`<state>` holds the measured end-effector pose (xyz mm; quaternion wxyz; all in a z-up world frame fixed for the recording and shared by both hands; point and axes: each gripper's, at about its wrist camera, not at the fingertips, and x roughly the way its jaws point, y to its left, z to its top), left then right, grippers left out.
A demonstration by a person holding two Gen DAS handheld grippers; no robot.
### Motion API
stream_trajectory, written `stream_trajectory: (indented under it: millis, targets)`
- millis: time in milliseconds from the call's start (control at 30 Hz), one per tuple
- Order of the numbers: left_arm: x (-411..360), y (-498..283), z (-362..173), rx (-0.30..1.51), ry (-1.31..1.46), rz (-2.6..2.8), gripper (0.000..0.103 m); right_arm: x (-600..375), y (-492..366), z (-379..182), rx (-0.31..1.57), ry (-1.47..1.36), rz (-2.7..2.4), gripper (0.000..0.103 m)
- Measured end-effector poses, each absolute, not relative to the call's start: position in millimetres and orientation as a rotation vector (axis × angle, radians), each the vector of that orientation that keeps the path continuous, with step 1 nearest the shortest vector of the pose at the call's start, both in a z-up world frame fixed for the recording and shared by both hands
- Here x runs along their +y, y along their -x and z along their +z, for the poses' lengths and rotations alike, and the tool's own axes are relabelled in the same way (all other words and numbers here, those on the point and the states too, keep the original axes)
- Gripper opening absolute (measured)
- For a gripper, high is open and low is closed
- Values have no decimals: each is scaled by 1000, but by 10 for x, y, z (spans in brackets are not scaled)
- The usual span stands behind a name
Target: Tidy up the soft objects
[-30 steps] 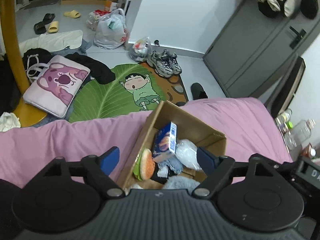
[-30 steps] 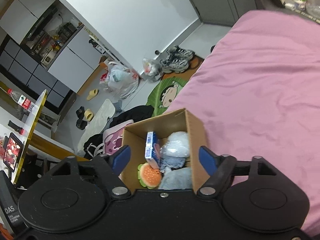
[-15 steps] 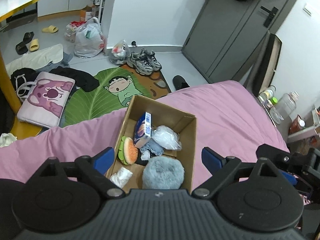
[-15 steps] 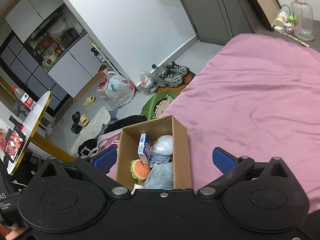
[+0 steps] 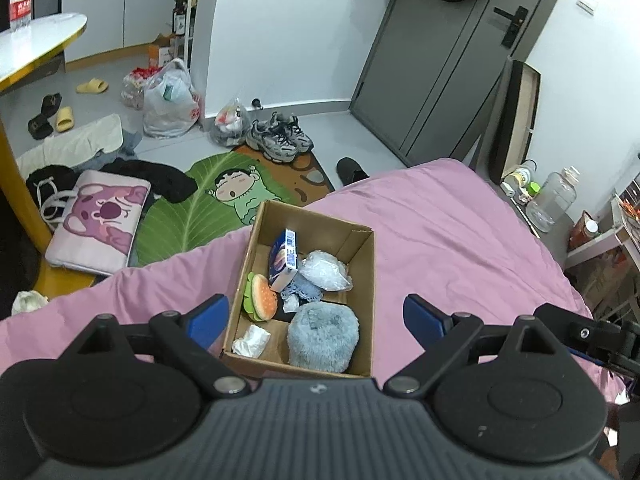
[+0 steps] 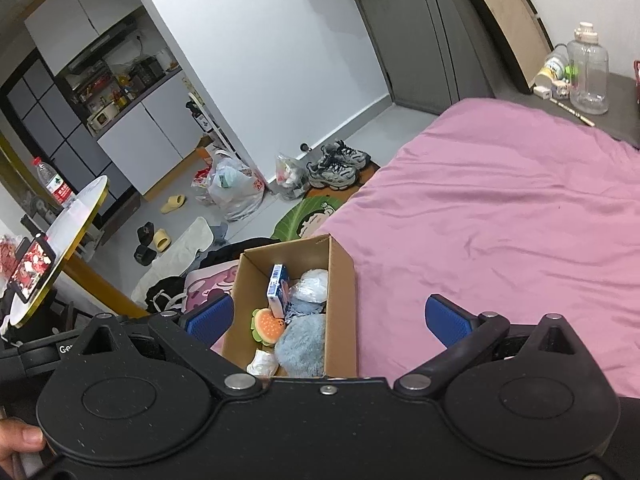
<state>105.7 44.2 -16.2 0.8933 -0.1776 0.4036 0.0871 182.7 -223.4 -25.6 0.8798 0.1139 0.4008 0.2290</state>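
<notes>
An open cardboard box (image 5: 362, 264) (image 6: 340, 296) sits on the pink bed (image 5: 448, 240) (image 6: 500, 216). Inside lie a fluffy blue-grey plush (image 5: 323, 336) (image 6: 302, 344), a burger plush (image 5: 262, 299) (image 6: 269, 326), a blue carton (image 5: 284, 258) (image 6: 277, 290), a clear plastic bag (image 5: 326, 270) (image 6: 310, 286), blue knit cloth (image 5: 302, 290) and a white crumpled piece (image 5: 251, 341) (image 6: 263, 362). My left gripper (image 5: 316, 314) is open and empty above the box's near end. My right gripper (image 6: 328, 318) is open and empty above the box too.
The floor beyond the bed holds a leaf rug (image 5: 192, 208), a pink pillow (image 5: 100, 220), sneakers (image 5: 280, 140) (image 6: 336, 164), plastic bags (image 5: 168, 100) (image 6: 232, 188) and slippers. A yellow-edged table (image 6: 60, 232) stands left. Bottles (image 6: 588, 76) stand on a grey stand right of the bed.
Both grippers have opened wider and pulled up and back from the box. The whole box and the blue-grey plush now show.
</notes>
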Motion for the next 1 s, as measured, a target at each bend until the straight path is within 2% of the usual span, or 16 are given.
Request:
stream_trajectory:
  millis: [1000]
  targets:
    - [175,-287,214,801,246,97,93,-2398,-1122,-22,766,-115,475,103]
